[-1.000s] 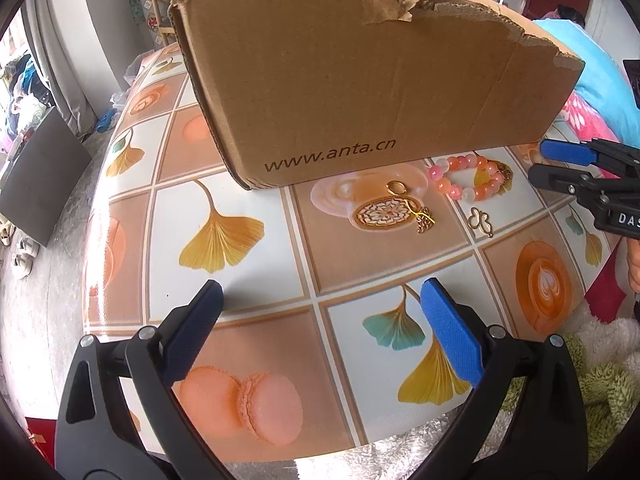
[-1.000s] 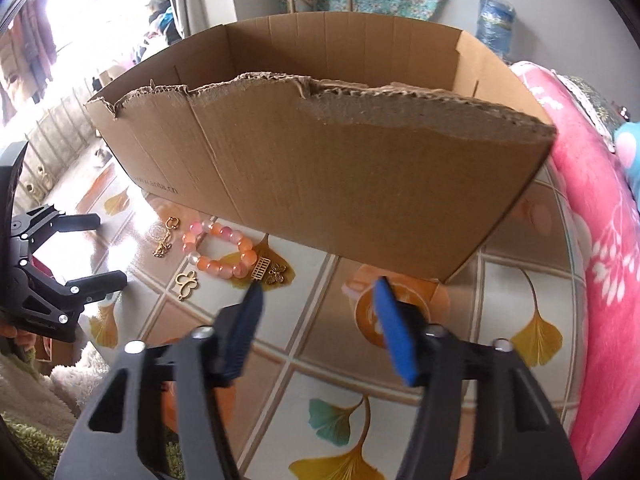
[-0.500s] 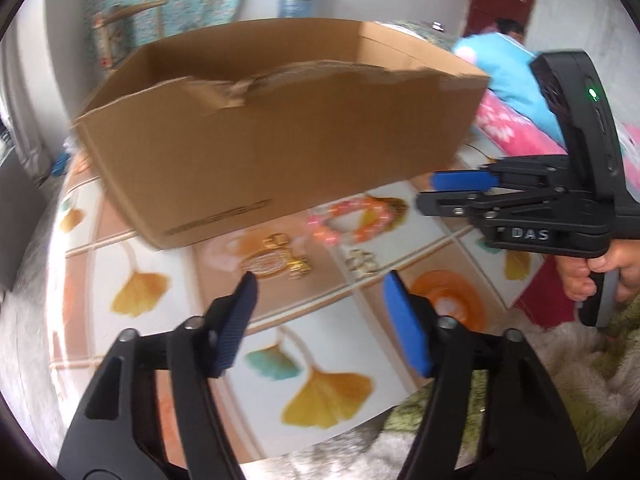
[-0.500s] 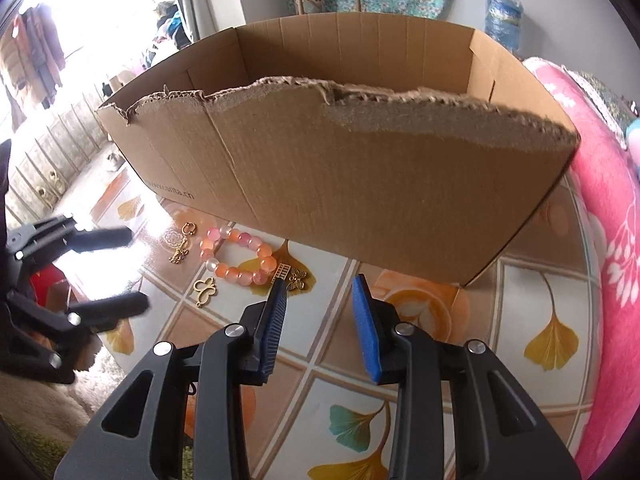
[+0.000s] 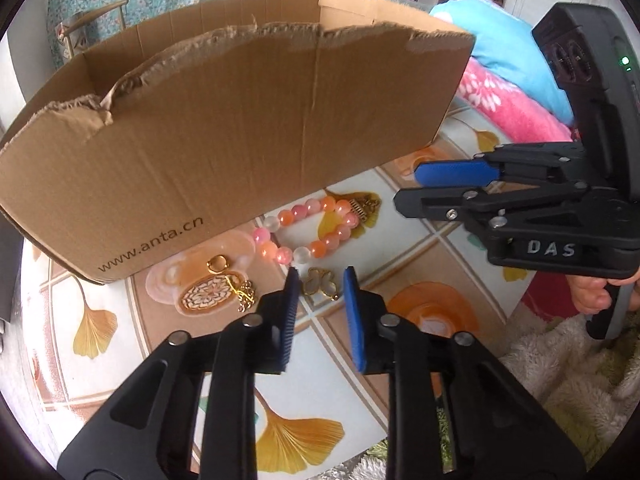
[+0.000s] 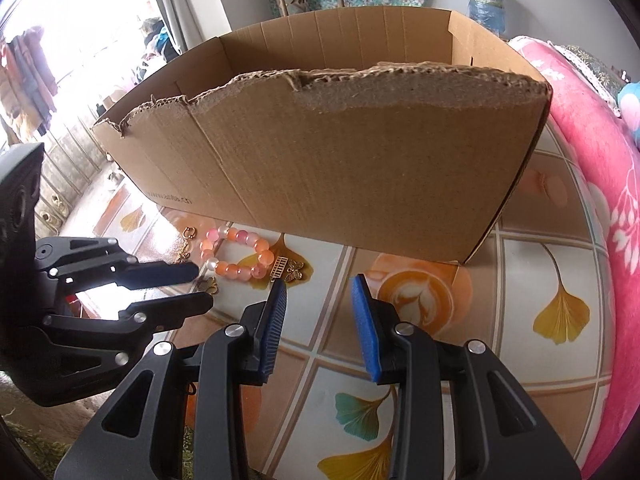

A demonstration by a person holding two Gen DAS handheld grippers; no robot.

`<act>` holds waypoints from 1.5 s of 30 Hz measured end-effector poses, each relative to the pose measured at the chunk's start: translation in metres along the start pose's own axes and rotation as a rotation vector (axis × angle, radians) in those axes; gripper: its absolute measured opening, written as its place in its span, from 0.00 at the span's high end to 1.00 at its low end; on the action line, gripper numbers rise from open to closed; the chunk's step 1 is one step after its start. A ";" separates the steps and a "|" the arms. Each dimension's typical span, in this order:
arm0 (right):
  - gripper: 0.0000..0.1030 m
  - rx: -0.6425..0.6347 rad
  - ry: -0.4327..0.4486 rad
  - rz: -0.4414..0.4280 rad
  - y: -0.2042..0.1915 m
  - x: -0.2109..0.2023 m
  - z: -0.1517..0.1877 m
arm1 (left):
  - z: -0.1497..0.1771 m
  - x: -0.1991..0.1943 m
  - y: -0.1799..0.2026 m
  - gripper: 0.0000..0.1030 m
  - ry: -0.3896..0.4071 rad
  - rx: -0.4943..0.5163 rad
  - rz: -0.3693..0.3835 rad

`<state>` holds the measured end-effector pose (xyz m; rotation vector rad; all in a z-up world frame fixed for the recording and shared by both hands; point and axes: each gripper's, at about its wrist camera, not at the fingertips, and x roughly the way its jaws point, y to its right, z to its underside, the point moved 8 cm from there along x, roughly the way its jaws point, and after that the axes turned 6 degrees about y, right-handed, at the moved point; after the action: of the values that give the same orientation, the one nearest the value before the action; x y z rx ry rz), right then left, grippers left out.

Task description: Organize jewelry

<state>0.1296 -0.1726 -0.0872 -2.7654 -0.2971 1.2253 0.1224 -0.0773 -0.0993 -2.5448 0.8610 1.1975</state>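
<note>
A pink and orange bead bracelet (image 5: 310, 232) (image 6: 236, 254) lies on the patterned table in front of a torn cardboard box (image 5: 224, 140) (image 6: 340, 172). A gold clover charm (image 5: 320, 283) lies just beyond my left gripper (image 5: 320, 280), whose jaws stand narrowly apart on either side of it, empty. A gold round pendant with a ring (image 5: 218, 290) lies to its left. A small gold butterfly charm (image 6: 294, 270) lies by the bracelet. My right gripper (image 6: 320, 286) is open and empty above the table, right of the jewelry.
The table (image 6: 520, 360) has a ginkgo-leaf and coffee print cloth. A pink blanket (image 6: 592, 184) lies to the right. A shaggy rug (image 5: 560, 380) lies below the table's front edge. The box's inside is hidden from view.
My left gripper has swung right, come down close to the clover charm and narrowed its jaws. My right gripper narrowed, then widened again.
</note>
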 end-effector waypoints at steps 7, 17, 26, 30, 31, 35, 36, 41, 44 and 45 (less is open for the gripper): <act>0.67 0.010 0.014 -0.004 0.005 -0.002 0.000 | -0.001 0.003 -0.002 0.91 -0.005 0.016 -0.029; 0.67 0.005 0.030 -0.006 0.003 -0.011 -0.003 | 0.007 -0.008 -0.008 0.93 -0.010 0.010 -0.021; 0.67 -0.007 0.030 -0.011 -0.003 -0.013 -0.005 | 0.017 -0.017 -0.014 1.00 -0.004 -0.023 -0.026; 0.67 -0.018 0.026 -0.016 -0.007 -0.010 -0.006 | 0.017 -0.020 -0.016 1.00 0.002 -0.029 -0.024; 0.67 -0.020 0.026 -0.016 -0.008 -0.011 -0.007 | 0.017 -0.021 -0.017 1.00 0.005 -0.031 -0.024; 0.67 -0.023 0.028 -0.016 -0.011 -0.012 -0.007 | 0.017 -0.030 -0.023 1.00 0.031 -0.046 -0.011; 0.67 -0.021 0.028 -0.015 -0.011 -0.012 -0.007 | 0.017 -0.033 -0.024 1.00 0.035 -0.049 -0.006; 0.67 -0.001 0.020 -0.020 -0.008 -0.010 -0.006 | 0.019 -0.039 -0.024 1.00 0.020 -0.059 0.033; 0.67 0.012 0.010 -0.032 -0.008 -0.008 -0.004 | 0.023 -0.038 -0.023 0.93 -0.011 -0.077 0.067; 0.67 0.013 0.008 -0.033 -0.008 -0.008 -0.003 | 0.024 -0.037 -0.023 0.84 -0.016 -0.075 0.064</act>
<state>0.1257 -0.1667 -0.0777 -2.7426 -0.3315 1.2034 0.1015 -0.0333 -0.0884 -2.5807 0.9167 1.2903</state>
